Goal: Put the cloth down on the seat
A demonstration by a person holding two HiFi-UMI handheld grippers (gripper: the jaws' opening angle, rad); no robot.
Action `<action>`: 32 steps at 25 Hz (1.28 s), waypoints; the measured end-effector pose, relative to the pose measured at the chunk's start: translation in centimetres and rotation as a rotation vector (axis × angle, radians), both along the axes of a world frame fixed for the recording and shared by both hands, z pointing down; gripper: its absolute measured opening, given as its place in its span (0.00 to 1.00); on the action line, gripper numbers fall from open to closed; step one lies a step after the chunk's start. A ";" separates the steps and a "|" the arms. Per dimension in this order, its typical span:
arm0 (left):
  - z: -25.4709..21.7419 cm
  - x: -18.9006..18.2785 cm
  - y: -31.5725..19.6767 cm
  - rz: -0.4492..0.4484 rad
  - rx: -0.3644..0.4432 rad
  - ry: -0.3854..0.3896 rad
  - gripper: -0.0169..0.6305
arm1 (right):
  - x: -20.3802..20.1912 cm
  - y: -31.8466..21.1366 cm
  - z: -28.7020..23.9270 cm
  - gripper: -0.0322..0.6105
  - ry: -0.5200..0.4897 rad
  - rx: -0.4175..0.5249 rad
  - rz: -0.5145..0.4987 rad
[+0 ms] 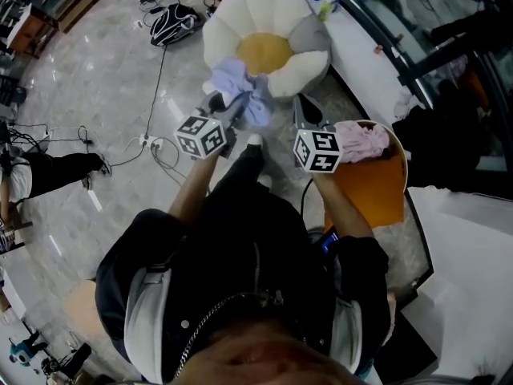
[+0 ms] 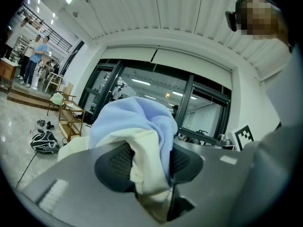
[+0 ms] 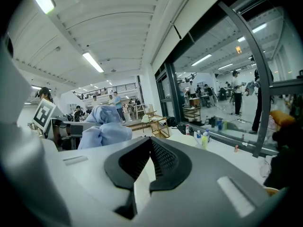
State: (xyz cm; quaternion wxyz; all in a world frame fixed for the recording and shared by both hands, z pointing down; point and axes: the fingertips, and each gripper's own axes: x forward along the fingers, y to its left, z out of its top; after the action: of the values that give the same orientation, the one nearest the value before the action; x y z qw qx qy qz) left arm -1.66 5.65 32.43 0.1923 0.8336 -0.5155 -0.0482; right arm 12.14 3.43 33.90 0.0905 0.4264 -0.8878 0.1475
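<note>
A black bag (image 1: 172, 22) lies on the floor (image 1: 104, 79) at the far left. Next comes the left gripper (image 1: 227, 107). Its jaws squeeze the light blue cloth (image 1: 240, 85), with a cream part of it pinched between them. The cloth is up in the air, over the near edge of the flower seat (image 1: 300, 66), which is white with a yellow middle. The right gripper (image 1: 308, 112) has its jaws closed on nothing. At the right, a pink cloth (image 1: 365, 139) lies on an orange chair (image 1: 377, 187).
</note>
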 end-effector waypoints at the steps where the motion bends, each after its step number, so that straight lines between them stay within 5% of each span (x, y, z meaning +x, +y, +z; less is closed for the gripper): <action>1: 0.1 -0.1 -0.4 0.002 -0.001 0.000 0.28 | -0.2 -0.4 0.0 0.04 0.001 -0.001 0.000; 32: 1.0 -4.9 -21.7 0.070 -0.018 -0.004 0.28 | -6.0 -20.8 -0.2 0.04 0.053 -0.025 0.022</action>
State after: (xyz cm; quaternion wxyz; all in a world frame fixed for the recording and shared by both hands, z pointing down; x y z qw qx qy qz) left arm -6.55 -16.01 33.40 0.2003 0.8495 -0.4869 -0.0351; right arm 6.16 -17.36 33.72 0.1176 0.4388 -0.8784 0.1485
